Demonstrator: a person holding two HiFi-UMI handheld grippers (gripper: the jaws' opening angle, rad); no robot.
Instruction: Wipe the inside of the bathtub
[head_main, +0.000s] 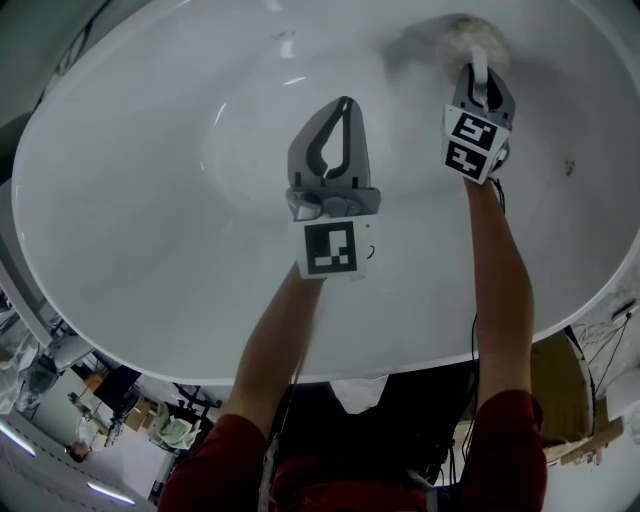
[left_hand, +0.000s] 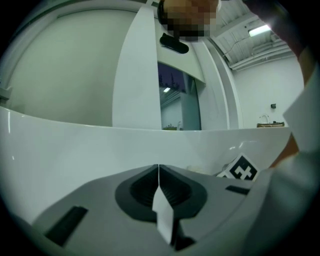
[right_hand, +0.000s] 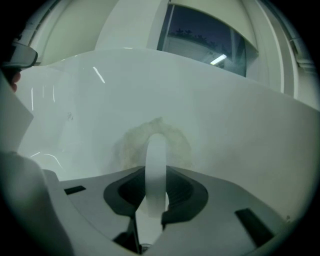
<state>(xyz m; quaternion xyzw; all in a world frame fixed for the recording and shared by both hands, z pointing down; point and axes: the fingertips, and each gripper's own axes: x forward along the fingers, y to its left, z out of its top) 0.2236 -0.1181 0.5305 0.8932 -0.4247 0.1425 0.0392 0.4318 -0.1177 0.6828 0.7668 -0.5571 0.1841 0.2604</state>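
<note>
Head view: the pad (head_main: 447, 38) lies on the far wall of the tub (head_main: 130, 200), under the right tongs (head_main: 479, 62); the left tongs (head_main: 345, 102) hang over the tub floor. Left gripper view: these are closed and empty. Right gripper view: the jaws grip only the thin strap (right_hand: 156, 155) of the pad, so hard pressing may twist the pad or pull the strap out.

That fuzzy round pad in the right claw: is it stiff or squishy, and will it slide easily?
Probably soft and squashy: the fuzzy grey round pad has a ragged, fluffy edge. Its white arched handle, pinched in the right claw, looks stiff. It should glide easily; the glossy white bathtub wall shines.
</note>
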